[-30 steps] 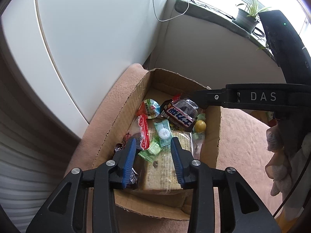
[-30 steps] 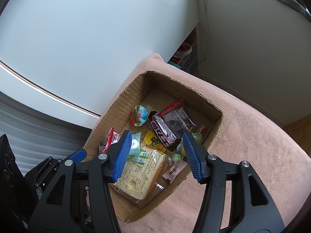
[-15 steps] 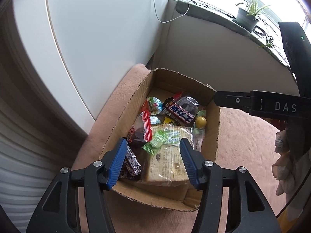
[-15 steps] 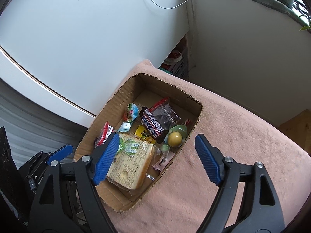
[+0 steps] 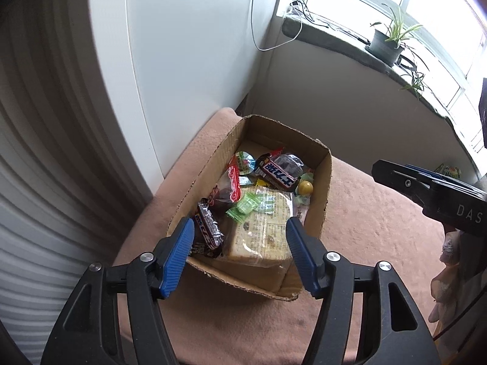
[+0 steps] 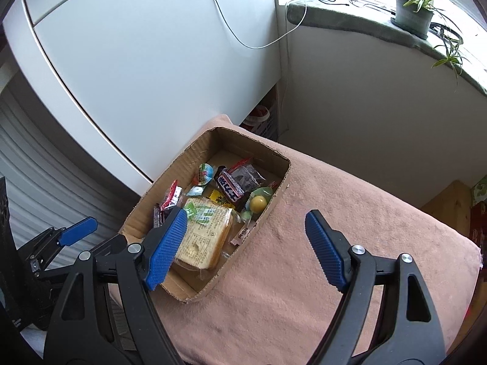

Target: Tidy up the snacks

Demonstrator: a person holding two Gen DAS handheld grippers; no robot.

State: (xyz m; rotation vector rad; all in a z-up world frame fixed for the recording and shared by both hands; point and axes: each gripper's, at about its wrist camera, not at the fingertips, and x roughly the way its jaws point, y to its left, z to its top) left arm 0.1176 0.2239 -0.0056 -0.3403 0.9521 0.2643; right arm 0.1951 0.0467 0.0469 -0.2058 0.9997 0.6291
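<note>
A cardboard box (image 5: pixel 324 182) (image 6: pixel 188 158) stands on a pink cloth (image 5: pixel 365 231) (image 6: pixel 334 200) and holds several snacks: a wrapped bread slice (image 5: pixel 258 231) (image 6: pixel 204 234), a dark chocolate bar (image 5: pixel 278 175) (image 6: pixel 229 187), a yellow ball (image 5: pixel 305 187) (image 6: pixel 258 203), a green candy (image 5: pixel 245 206). My left gripper (image 5: pixel 239 231) hangs above the box's near end, its jaws still opening, nothing between them. My right gripper (image 6: pixel 245 217) stands open and empty above the box's right edge and the cloth. It also shows at the right of the left wrist view as the right gripper (image 5: pixel 426 182).
A white cabinet (image 6: pixel 137 60) rises behind the box, with ribbed panelling (image 5: pixel 36 182) to the left. A windowsill with a potted plant (image 6: pixel 414 9) and a hanging cable (image 6: pixel 258 39) is at the back right. A wooden surface (image 6: pixel 450 200) lies beyond the cloth's right edge.
Both grippers have risen and pulled back from the box, so it looks smaller. Both sets of jaws have spread wider. The right gripper has shifted to the right, over the cloth.
</note>
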